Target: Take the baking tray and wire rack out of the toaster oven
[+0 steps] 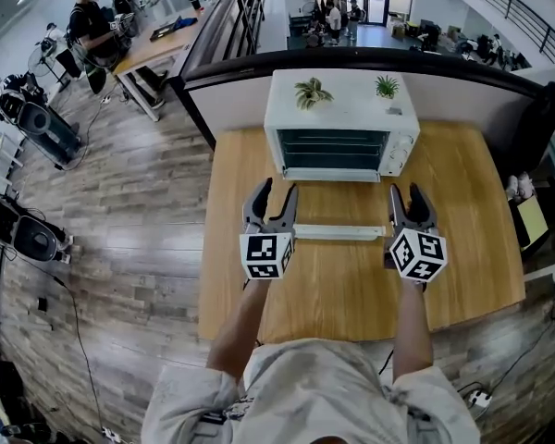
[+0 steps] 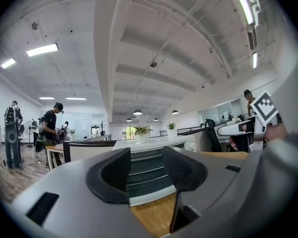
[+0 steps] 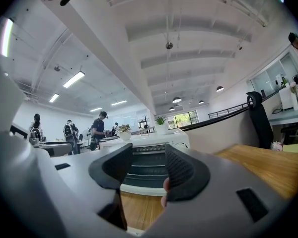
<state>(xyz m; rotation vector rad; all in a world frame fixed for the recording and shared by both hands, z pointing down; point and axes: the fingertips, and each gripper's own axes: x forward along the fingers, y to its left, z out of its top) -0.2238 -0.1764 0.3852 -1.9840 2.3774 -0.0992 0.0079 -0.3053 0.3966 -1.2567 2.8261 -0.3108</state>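
Nothing legible showed anywhere. The marker cube on the left gripper and its twin on the right gripper bore only black-and-white square patterns. Any print on the toaster oven was too small to read.

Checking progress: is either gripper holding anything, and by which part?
Nothing is held: left gripper and right gripper jaws stand apart, empty, before the toaster oven.

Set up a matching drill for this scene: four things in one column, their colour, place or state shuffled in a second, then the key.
Things:
1. toaster oven
2. potted plants
3. table
4. left gripper

Descriptions:
a. wooden
b. standing on top of the oven
c. white, at the table's far side
d. jaws apart, nothing between them

Pairs: 1-c, 2-b, 3-a, 4-d
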